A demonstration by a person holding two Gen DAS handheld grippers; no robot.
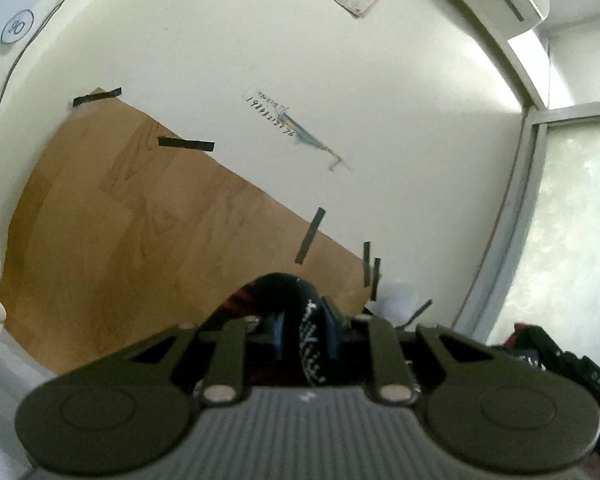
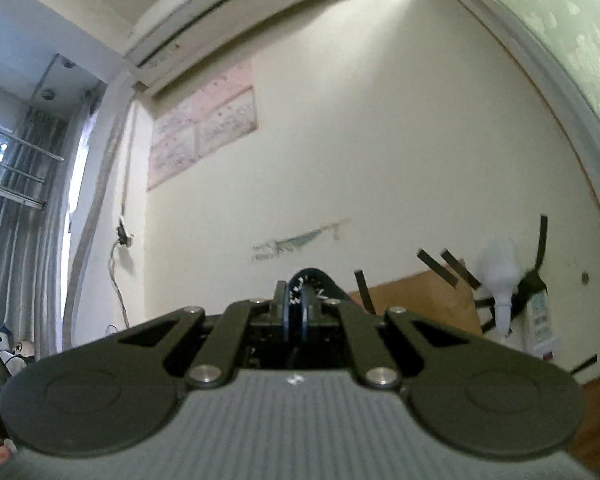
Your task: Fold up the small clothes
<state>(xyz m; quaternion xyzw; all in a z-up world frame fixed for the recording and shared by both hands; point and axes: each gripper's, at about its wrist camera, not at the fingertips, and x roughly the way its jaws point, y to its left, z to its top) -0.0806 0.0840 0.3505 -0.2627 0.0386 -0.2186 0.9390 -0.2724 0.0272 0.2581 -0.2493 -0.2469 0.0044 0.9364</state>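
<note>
Both grippers point up at the wall. The left gripper [image 1: 304,336] has its jaws clamped on a fold of one dark garment [image 1: 288,300] with red stripes and white lettering, bunched between the blue pads. The right gripper [image 2: 300,312] is pinched on a black cloth edge [image 2: 312,280] with white print; whether it is the same garment, I cannot tell. Behind, one wood-grain sheet [image 1: 140,232] is stuck to the cream wall [image 1: 340,80] by several black tape strips [image 1: 186,144]. One pale poster [image 2: 204,128] hangs high, one frosted window [image 1: 572,220] at the right edge.
</note>
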